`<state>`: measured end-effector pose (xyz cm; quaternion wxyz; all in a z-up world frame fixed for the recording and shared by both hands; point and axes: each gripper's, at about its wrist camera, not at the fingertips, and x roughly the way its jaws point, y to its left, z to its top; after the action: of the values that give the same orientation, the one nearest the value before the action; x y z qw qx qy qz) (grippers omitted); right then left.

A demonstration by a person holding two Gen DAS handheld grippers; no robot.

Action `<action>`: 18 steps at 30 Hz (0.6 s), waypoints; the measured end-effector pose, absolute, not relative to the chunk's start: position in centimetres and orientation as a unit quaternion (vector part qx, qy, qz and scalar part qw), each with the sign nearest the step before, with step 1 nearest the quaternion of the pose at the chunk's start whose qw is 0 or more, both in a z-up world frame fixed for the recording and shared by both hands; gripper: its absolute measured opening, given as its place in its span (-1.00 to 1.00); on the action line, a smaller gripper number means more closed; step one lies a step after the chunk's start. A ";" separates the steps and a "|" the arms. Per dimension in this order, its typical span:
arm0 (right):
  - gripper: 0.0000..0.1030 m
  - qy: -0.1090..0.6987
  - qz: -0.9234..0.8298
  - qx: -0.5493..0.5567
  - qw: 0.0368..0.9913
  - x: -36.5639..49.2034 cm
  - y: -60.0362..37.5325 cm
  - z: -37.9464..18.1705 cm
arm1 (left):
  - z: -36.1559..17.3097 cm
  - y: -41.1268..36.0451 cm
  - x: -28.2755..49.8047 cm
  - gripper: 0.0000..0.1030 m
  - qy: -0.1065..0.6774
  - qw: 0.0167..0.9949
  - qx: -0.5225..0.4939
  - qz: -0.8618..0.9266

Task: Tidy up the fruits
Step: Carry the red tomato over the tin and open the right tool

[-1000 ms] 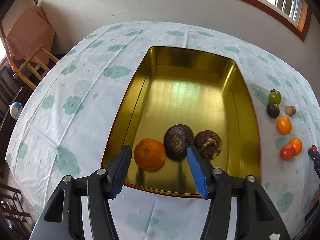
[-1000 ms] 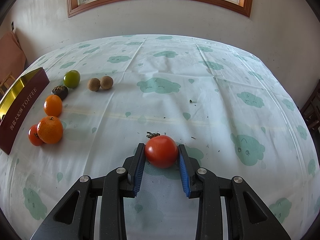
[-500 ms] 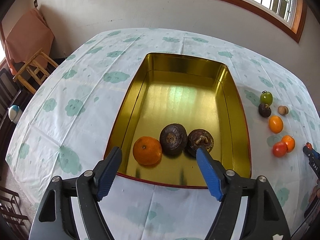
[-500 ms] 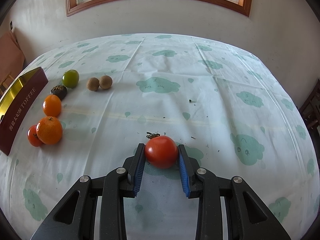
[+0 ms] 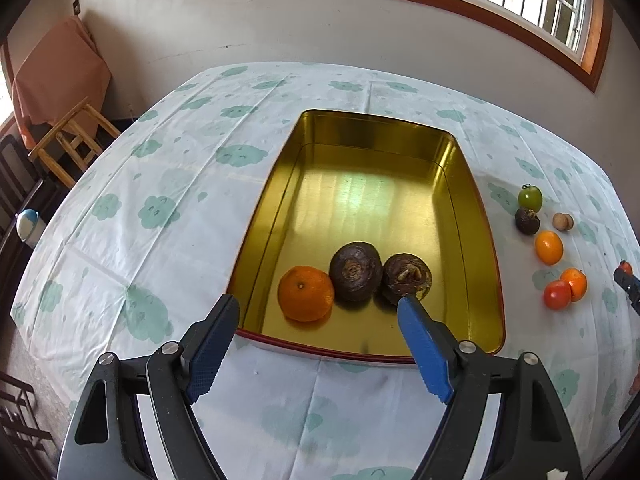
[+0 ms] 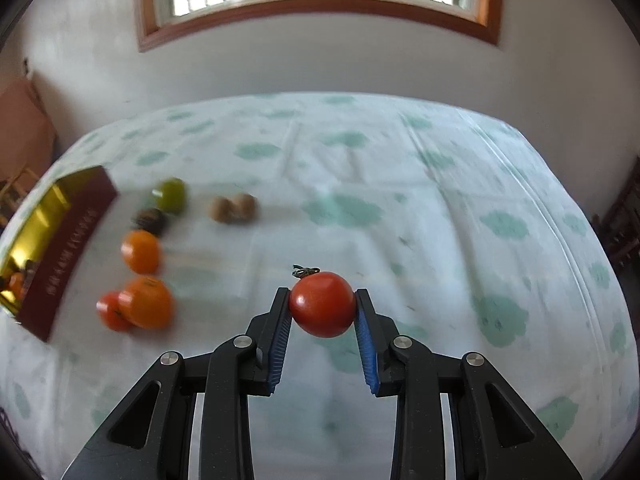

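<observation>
Just glossy round red tomato, stem-topped

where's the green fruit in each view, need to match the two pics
Left wrist view: the green fruit lies at the right edge, on the tablecloth beyond the gold tin, farthest in the row of loose fruit.
Right wrist view: the green fruit is upper left and blurred, just right of the tin's dark red side.
Shared landmark: the dark fruit right beside it.
</observation>
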<state>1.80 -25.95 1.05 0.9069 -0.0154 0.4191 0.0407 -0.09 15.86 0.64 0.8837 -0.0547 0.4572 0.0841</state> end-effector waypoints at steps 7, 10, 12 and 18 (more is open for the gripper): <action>-0.37 0.398 0.149 -0.026 0.905 1.6 -18.0 4.3 | 1.3 17.3 -0.9 0.52 0.448 0.886 -0.068 0.095; -0.37 0.395 0.200 -0.033 0.896 1.1 -14.0 5.0 | 1.4 18.3 -1.3 0.52 0.445 0.886 -0.077 0.107; -0.37 0.397 0.235 -0.035 0.887 0.9 -11.3 5.2 | 1.4 19.0 -1.4 0.52 0.446 0.884 -0.082 0.114; -0.37 0.396 0.300 -0.068 0.865 -0.2 -4.7 5.4 | 1.1 20.7 -2.0 0.53 0.449 0.879 -0.094 0.132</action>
<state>-0.15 -4.67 5.36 0.8652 -0.0678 0.3963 0.2995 -2.03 20.72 1.14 0.8787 -0.0945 0.4489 0.1320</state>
